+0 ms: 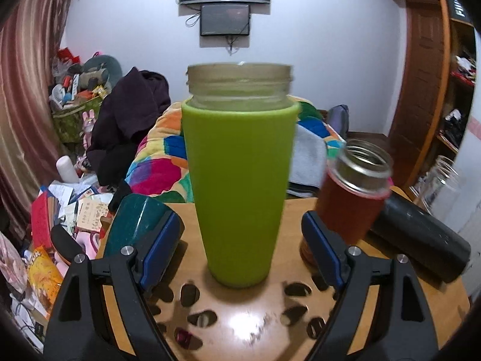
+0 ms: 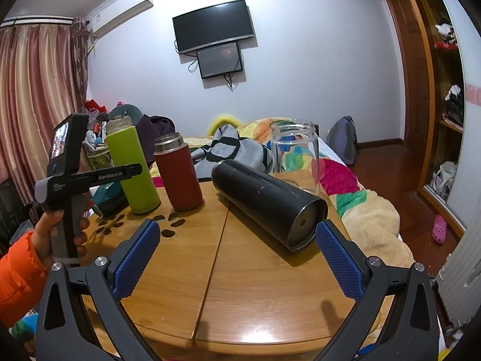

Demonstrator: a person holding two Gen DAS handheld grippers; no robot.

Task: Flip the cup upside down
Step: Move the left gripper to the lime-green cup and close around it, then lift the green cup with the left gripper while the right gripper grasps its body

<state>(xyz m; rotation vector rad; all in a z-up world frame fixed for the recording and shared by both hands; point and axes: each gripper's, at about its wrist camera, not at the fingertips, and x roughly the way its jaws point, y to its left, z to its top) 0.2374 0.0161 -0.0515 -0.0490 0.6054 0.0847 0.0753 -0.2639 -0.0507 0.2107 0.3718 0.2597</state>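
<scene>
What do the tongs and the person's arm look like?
Both tongs, left and right, have black plastic arms with silver screws and blue bumpy pads on the fingers. Seen from the right wrist, the left tool is black and grey with white lettering and a little screen. The hand holding it wears an orange puffy sleeve.

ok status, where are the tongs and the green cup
Left tongs open, straddling upright green cup, no contact. Right tongs open, empty. Red flask close beside; black flask lying down.
</scene>
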